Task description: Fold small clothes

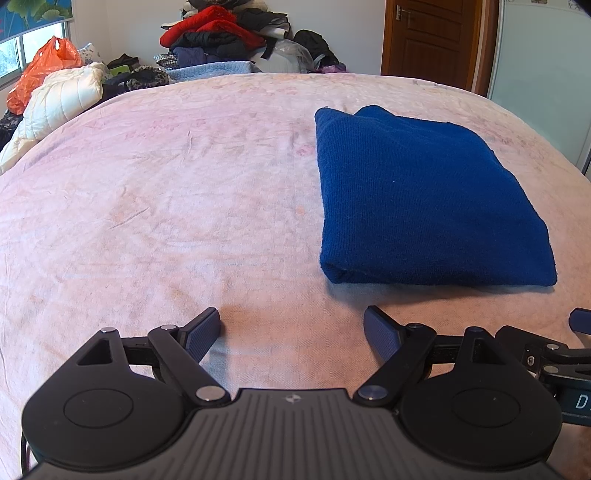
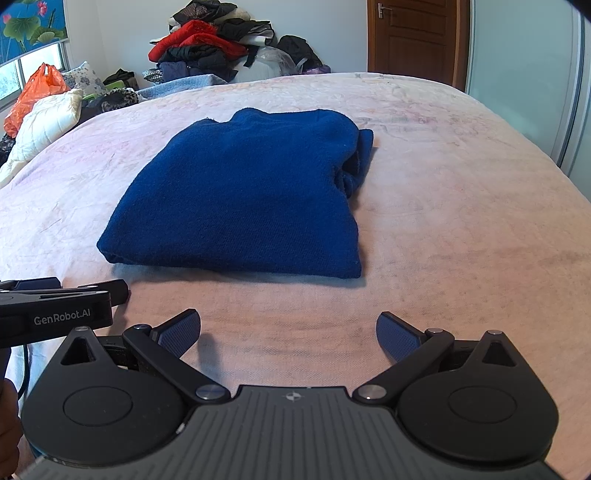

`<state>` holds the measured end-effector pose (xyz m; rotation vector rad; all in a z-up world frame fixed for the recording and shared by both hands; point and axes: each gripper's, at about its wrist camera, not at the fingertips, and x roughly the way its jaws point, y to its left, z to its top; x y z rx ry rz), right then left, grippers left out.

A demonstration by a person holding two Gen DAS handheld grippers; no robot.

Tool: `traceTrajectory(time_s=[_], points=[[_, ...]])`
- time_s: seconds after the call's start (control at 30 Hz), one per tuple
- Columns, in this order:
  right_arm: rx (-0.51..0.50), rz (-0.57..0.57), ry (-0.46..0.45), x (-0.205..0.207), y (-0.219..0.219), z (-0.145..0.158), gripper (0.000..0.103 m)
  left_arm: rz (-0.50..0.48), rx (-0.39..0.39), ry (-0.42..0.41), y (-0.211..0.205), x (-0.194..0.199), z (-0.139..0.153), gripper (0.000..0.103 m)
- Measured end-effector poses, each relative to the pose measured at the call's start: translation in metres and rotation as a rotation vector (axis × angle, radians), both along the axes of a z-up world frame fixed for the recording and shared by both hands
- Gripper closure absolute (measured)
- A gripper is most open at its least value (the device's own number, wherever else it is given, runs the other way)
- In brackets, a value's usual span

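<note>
A dark blue knitted garment [image 1: 424, 199] lies folded into a thick rectangle on the pink bed cover [image 1: 166, 192]. In the right wrist view the same blue garment [image 2: 243, 199] sits straight ahead, with bunched fabric at its far right corner. My left gripper [image 1: 291, 328] hovers open over bare cover, near and to the left of the garment's front edge, nothing between its fingers. My right gripper [image 2: 288, 332] is open too, empty, just short of the garment's near edge. The left gripper [image 2: 62, 295] shows at the left edge of the right wrist view.
A heap of red and dark clothes [image 1: 221, 33] is piled beyond the far end of the bed. An orange plastic bag [image 1: 40, 70] and a white quilted jacket [image 1: 55, 107] lie at the far left under a window. A brown door [image 1: 432, 40] stands at the back right.
</note>
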<state>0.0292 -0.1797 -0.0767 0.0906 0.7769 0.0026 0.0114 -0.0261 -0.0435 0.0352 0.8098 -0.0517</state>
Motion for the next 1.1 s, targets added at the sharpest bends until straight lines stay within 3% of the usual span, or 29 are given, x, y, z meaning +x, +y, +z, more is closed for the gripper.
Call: traceTrajectory(time_s=[0.73,1.1], points=[[0.000,0.001,0.000,-0.0001,0.0000,-0.0004,0.000,0.000,0.000,0.000,-0.0005,0.0001,-0.0002,0.017],[0.000,0.001,0.000,-0.0001,-0.0001,-0.0003,0.001,0.005,-0.004,0.007,0.0010,0.0000,-0.0009,0.011]])
